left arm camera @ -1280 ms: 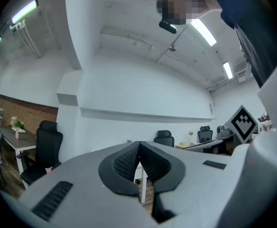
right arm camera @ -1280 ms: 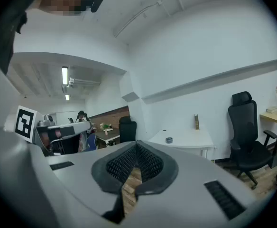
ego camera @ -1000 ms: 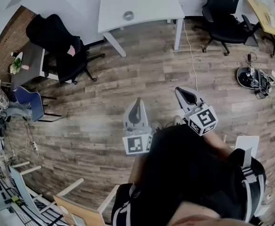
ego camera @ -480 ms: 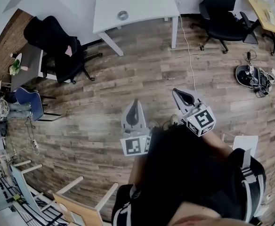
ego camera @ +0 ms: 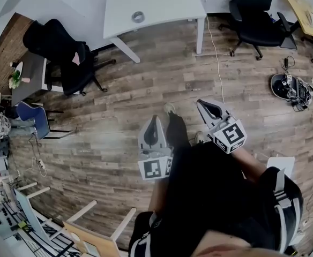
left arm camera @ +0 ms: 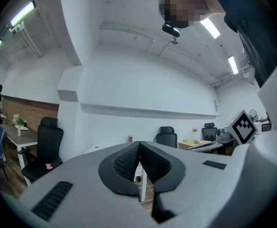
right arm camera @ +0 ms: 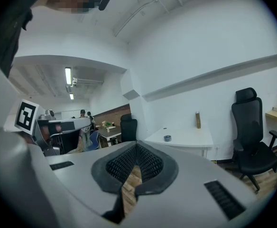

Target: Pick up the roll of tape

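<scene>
The roll of tape (ego camera: 138,16) is a small grey ring lying on a white table (ego camera: 167,4) at the far side of the room. It also shows in the right gripper view, where the tape (right arm camera: 167,138) lies on the same table (right arm camera: 188,137). Both grippers are held out over the wooden floor, well short of the table. My left gripper (ego camera: 155,118) is shut and holds nothing, and its pads meet at the tip of the left gripper (left arm camera: 139,144). My right gripper (ego camera: 202,102) is likewise shut and empty, as the right gripper (right arm camera: 136,146) shows in its own view.
Black office chairs stand left (ego camera: 65,52) and right (ego camera: 255,17) of the table. A white cable (ego camera: 216,52) runs across the floor, and a heap of gear (ego camera: 290,87) lies at the right. A wooden desk (ego camera: 305,15) is far right. My shoe (ego camera: 170,109) is between the grippers.
The person has stepped forward: a shoe and a dark trouser leg now show between the grippers. Both grippers stay shut and side by side.
</scene>
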{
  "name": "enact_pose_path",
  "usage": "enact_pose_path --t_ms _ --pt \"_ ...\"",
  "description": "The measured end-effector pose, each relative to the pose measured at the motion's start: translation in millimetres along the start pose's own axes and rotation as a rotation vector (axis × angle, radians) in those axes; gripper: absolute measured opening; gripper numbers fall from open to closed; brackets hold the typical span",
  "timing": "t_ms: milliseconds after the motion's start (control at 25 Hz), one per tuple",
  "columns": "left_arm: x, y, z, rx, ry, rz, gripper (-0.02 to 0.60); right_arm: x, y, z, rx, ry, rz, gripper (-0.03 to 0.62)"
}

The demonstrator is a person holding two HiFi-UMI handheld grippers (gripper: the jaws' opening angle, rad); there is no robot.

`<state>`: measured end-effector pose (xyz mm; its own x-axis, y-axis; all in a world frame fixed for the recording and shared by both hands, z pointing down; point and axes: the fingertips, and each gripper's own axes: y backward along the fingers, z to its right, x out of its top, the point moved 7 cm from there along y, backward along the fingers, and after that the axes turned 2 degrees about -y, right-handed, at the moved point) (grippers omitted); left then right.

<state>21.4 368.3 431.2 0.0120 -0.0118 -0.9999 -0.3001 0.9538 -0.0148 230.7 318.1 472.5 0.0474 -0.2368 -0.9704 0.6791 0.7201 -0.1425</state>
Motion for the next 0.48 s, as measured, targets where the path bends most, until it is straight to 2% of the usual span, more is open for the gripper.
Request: enact_pose_path --t_ms 80,240,480 --pt "-2 -22 -15 -0.005 0.022 0.007 0.023 0 -23 8 -0.002 0.012 -0.008 0.012" --pt "-7 -74 -56 -0.032 0.011 0.033 0.023 12 -80 24 -0.01 0.033 -0.011 0.011" --pt "12 -156 -134 -0.051 0.008 0.066 0.023 54 -184 47 -0.027 0.049 0.006 0.012"
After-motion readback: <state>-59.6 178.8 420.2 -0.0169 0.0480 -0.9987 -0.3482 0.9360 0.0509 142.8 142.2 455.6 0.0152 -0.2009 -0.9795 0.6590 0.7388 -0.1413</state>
